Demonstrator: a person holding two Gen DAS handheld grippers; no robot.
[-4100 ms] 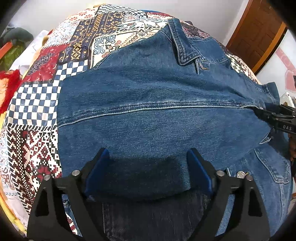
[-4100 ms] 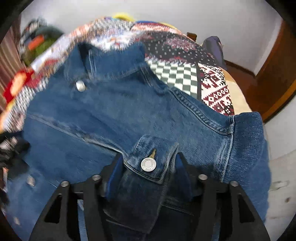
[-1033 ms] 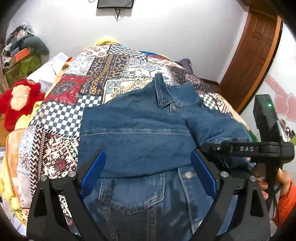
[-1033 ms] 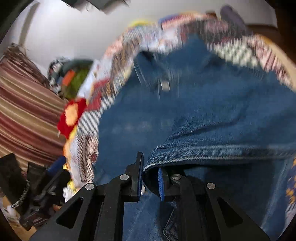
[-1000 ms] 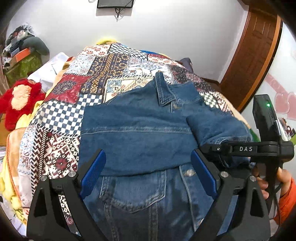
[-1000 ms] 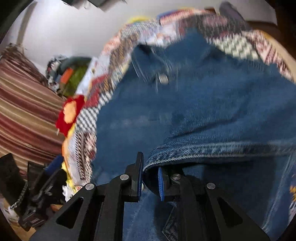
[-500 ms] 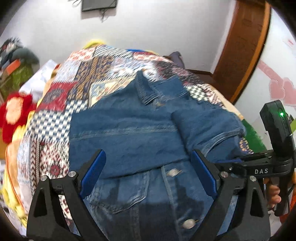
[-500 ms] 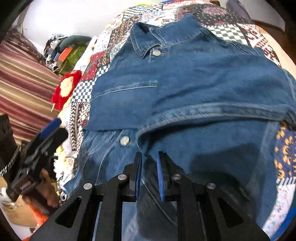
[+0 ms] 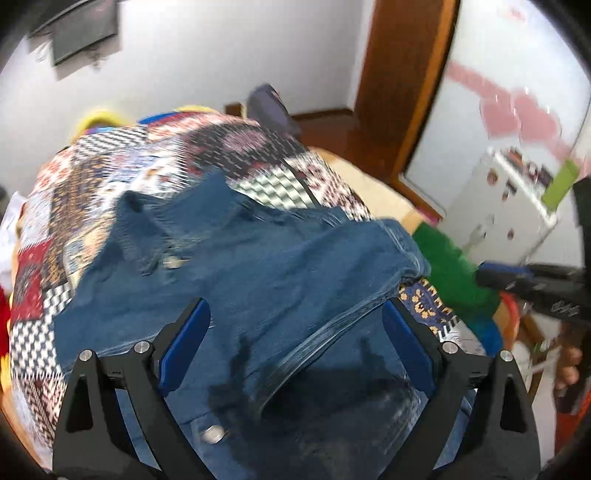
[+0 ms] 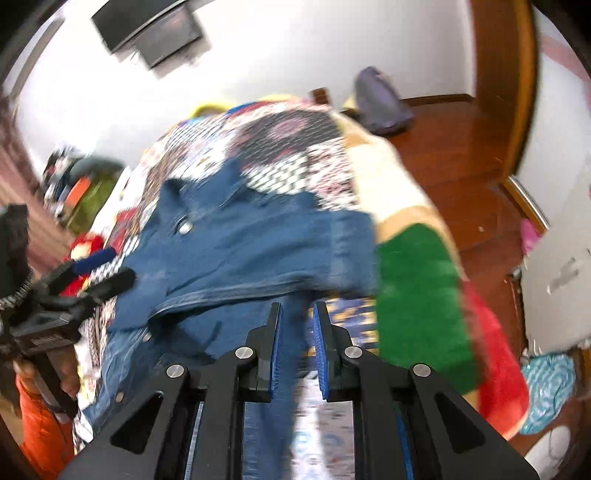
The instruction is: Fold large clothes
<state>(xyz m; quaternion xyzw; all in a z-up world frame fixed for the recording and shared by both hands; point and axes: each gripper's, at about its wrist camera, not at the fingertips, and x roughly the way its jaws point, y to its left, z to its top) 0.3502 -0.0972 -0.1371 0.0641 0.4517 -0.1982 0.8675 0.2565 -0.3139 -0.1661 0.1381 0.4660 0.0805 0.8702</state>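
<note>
In the left wrist view, the denim jacket (image 9: 258, 273) is seen spread on the patchwork quilt (image 9: 92, 206), its collar toward the far wall and a sleeve folded across the chest, the cuff edge running diagonally between the blue pads. The left gripper (image 9: 295, 343) is held above the jacket's lower front with its jaws wide apart and nothing between them. Only here are a white cabinet (image 9: 502, 214) and the wooden door frame (image 9: 402, 85) at the right shown sharply; the right gripper (image 9: 532, 291) is glimpsed at the right edge, blurred.

In the right wrist view, the right gripper (image 10: 297, 343) is seen with its jaws nearly together, a narrow gap left between the pads; blue denim shows in that gap, but whether it is pinched cannot be told through the blur. This view alone shows a green and red blanket (image 10: 417, 295) beside the jacket (image 10: 240, 251), the wooden floor (image 10: 461, 155), a wall-mounted screen (image 10: 155, 29), and the left gripper (image 10: 92, 280) from outside, hand-held at the left edge.
</note>
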